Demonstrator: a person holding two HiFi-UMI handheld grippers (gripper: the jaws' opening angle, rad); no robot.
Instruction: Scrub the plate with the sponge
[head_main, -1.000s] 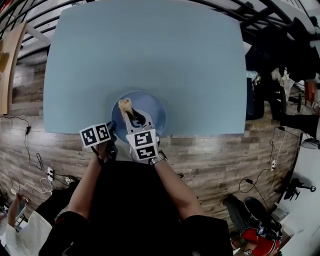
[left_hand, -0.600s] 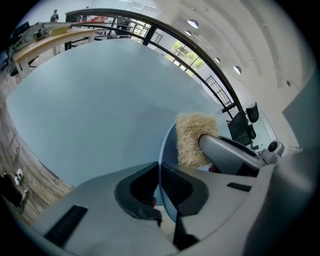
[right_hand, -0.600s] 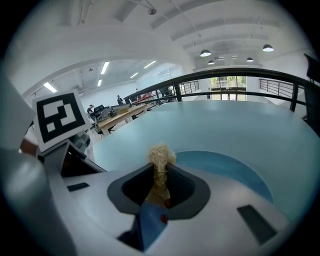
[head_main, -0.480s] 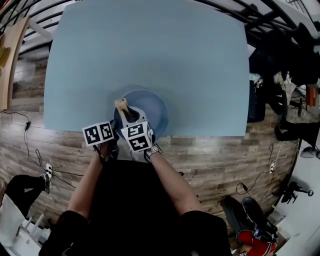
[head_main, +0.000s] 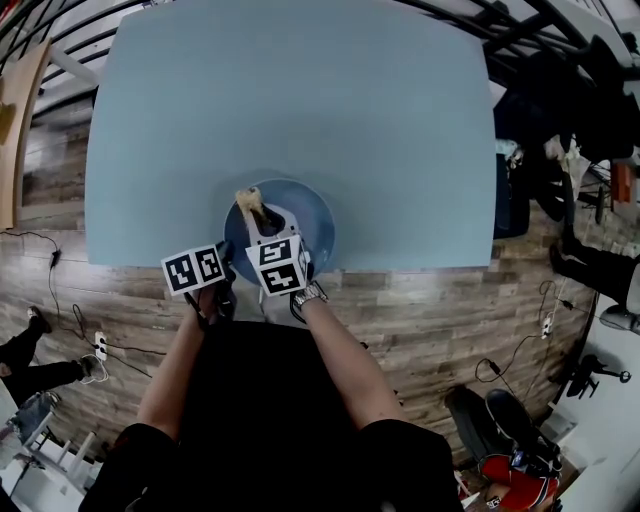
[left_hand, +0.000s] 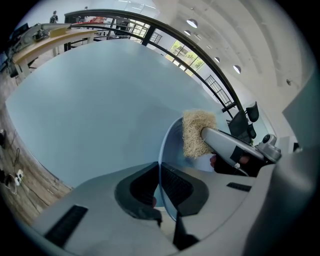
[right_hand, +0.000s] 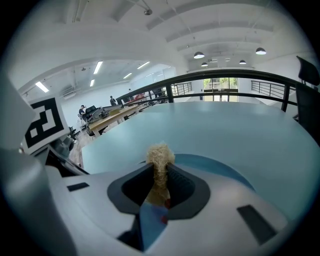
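A blue plate (head_main: 305, 215) lies at the near edge of the light blue table (head_main: 290, 110). My left gripper (head_main: 226, 268) is shut on the plate's near-left rim (left_hand: 165, 150), which runs between its jaws. A tan, fibrous sponge (head_main: 248, 203) is pinched in my right gripper (head_main: 262, 222), which is shut on it. The sponge (right_hand: 159, 159) sticks up from between the right jaws, and it rests against the plate's left part (left_hand: 198, 132). The plate (right_hand: 215, 167) curves just beyond the right gripper.
The table's near edge (head_main: 400, 268) runs just beside the plate, with wood floor (head_main: 430, 320) below it. A wooden bench (head_main: 15, 130) stands far left. Chairs and dark clutter (head_main: 560, 160) fill the right side. The person's arms (head_main: 170, 370) reach in from below.
The right gripper and the sponge have shifted a little over the plate's left part, first left and away, then slightly back. The left gripper has held on the rim.
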